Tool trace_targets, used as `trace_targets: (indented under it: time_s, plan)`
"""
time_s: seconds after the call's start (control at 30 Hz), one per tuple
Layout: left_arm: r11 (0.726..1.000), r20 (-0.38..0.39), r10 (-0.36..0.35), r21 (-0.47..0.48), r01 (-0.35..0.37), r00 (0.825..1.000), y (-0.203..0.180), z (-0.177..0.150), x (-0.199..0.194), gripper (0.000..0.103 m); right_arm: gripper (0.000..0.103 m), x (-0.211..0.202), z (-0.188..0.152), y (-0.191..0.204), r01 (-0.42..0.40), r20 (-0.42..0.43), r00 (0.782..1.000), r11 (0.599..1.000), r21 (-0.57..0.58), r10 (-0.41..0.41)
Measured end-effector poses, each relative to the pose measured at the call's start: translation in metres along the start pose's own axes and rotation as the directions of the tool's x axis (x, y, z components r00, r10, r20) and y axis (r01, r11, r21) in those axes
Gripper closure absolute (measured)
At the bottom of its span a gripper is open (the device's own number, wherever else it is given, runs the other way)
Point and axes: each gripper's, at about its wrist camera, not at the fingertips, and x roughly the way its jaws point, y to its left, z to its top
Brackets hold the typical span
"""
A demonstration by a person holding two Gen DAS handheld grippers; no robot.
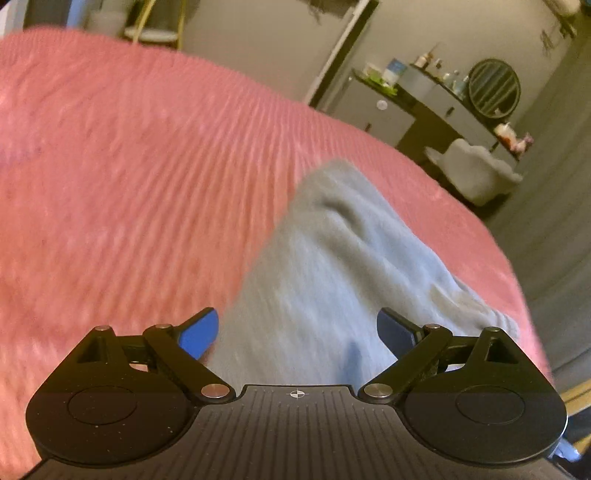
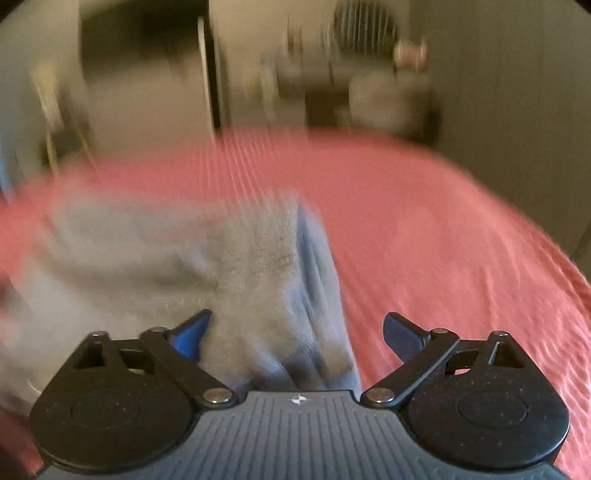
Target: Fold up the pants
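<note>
Grey pants (image 1: 332, 266) lie on a pink ribbed bedspread (image 1: 129, 166). In the left wrist view they run from between the fingers up and to the right, with a bunched cuff near the bed's right edge. My left gripper (image 1: 297, 332) is open, its blue pads wide apart above the cloth and not pressing it. In the blurred right wrist view the grey pants (image 2: 221, 266) spread from the centre to the left on the bedspread (image 2: 443, 240). My right gripper (image 2: 297, 334) is open too, with cloth lying below the gap between its fingers.
Past the bed's far edge stand a dark dresser (image 1: 424, 103) with bottles and a round mirror (image 1: 494, 88), and a pale padded seat (image 1: 476, 173). A gold-framed side table (image 1: 155, 29) stands at the back left. Pink bedspread stretches wide to the left of the pants.
</note>
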Motion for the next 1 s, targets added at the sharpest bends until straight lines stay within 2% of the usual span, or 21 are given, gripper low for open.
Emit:
trace_targets:
  time_s: [0.1,0.2,0.27,0.33,0.43,0.53,0.6,0.67,0.73,0.77,0.8,0.83,0.9,0.93,0.97,1.0]
  plan:
    - [0.997,0.03,0.035,0.062,-0.037,0.999,-0.006,0.027,0.013,0.007,0.006,-0.002,0.006,-0.018,-0.074,0.036,0.997,0.988,0.134,0.07]
    - [0.994,0.032,0.036,0.101,-0.039,0.999,-0.012,0.048,0.036,0.008,0.006,-0.007,0.007,-0.021,-0.074,0.102,0.993,0.989,0.124,0.062]
    - [0.994,-0.004,0.02,0.107,-0.02,1.0,-0.013,0.059,0.061,0.025,0.006,0.009,0.003,-0.023,-0.063,0.063,0.996,0.994,0.086,0.058]
    - [0.995,-0.054,0.01,0.097,-0.004,0.998,-0.015,0.068,0.085,0.028,0.006,0.019,0.0,-0.024,-0.101,0.036,0.995,0.987,0.126,0.098]
    - [0.992,-0.092,-0.014,0.125,0.026,0.996,-0.019,0.072,0.11,0.043,0.006,0.028,-0.003,-0.031,-0.142,0.031,0.99,0.975,0.172,0.139]
    - [0.984,-0.111,-0.039,0.168,0.058,0.993,-0.021,0.081,0.118,0.048,0.006,0.031,-0.009,-0.037,-0.172,0.031,0.985,0.967,0.19,0.169]
    - [0.985,-0.084,-0.043,0.163,0.057,0.996,-0.016,0.089,0.115,0.049,0.006,0.036,-0.009,-0.037,-0.183,0.034,0.983,0.966,0.182,0.18]
    - [0.991,-0.036,-0.011,0.133,0.016,0.999,-0.009,0.096,0.108,0.049,0.006,0.034,-0.014,-0.038,-0.193,0.035,0.981,0.965,0.177,0.189]
    - [0.99,0.023,0.074,0.117,-0.076,0.997,-0.006,0.096,0.1,0.049,0.006,0.041,-0.015,-0.041,-0.206,0.032,0.979,0.959,0.193,0.204]
    - [0.983,0.047,0.114,0.141,-0.119,0.992,-0.009,0.093,0.096,0.051,0.006,0.039,-0.017,-0.044,-0.214,0.03,0.977,0.956,0.203,0.213]
    - [0.976,0.05,0.129,0.17,-0.135,0.99,-0.013,0.09,0.091,0.051,0.006,0.041,-0.018,-0.047,-0.226,0.029,0.974,0.949,0.219,0.225]
    - [0.977,0.037,0.102,0.186,-0.107,0.994,-0.016,0.084,0.084,0.05,0.006,0.041,-0.018,-0.049,-0.232,0.027,0.972,0.945,0.231,0.232]
    - [0.983,-0.008,-0.02,0.184,0.021,1.0,-0.019,0.07,0.07,0.04,0.006,0.042,-0.019,-0.05,-0.236,0.027,0.971,0.941,0.241,0.237]
    - [0.982,-0.039,-0.076,0.169,0.082,0.996,-0.019,0.061,0.065,0.029,0.006,0.04,-0.02,-0.049,-0.235,0.028,0.972,0.943,0.238,0.235]
    - [0.981,-0.064,-0.113,0.152,0.121,0.992,-0.02,0.052,0.061,0.021,0.006,0.041,-0.019,-0.046,-0.234,0.03,0.972,0.943,0.238,0.233]
    - [0.98,-0.069,-0.12,0.154,0.129,0.99,-0.022,0.042,0.057,0.016,0.006,0.041,-0.019,-0.046,-0.233,0.032,0.972,0.942,0.241,0.233]
